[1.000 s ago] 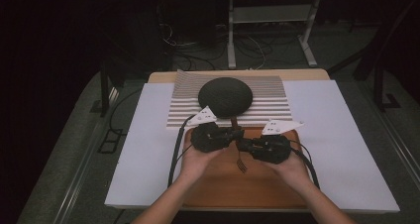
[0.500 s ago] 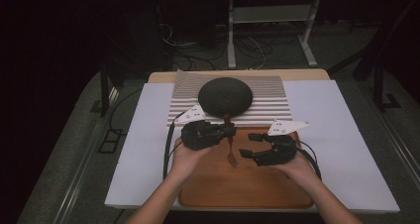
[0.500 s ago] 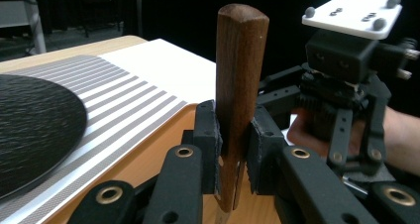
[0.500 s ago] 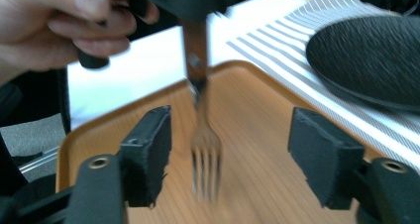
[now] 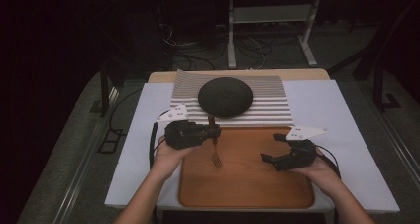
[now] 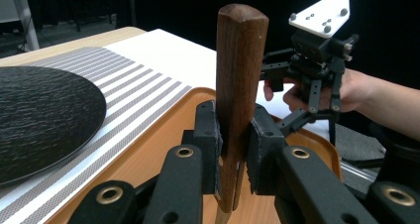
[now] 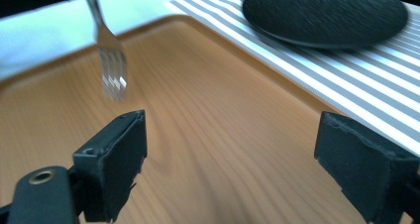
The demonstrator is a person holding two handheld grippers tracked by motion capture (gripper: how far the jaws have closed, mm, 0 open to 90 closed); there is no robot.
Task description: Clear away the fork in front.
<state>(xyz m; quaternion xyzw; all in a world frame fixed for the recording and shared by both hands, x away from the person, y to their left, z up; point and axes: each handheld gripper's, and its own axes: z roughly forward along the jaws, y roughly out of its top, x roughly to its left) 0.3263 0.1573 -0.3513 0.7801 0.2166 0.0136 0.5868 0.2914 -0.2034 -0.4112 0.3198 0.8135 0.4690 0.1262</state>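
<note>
- Done: the left gripper (image 5: pixel 210 132) pinches the wooden-handled metal fork (image 5: pixel 216 152), tines hanging over the orange wooden tray (image 5: pixel 247 184).
- The right gripper (image 5: pixel 272 147), jaws just opening and empty, sits right of it.
- Left: setting the fork beside the far black round plate (image 5: pixel 225 96).

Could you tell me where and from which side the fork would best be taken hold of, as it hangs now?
Probably by the wooden handle. The fork hangs tines-down over the tray, and the left tool already clamps the handle's lower part. The free upper end is thick and flat-sided, so a level approach from the side with open jaws looks best, not the thin tines.
</note>
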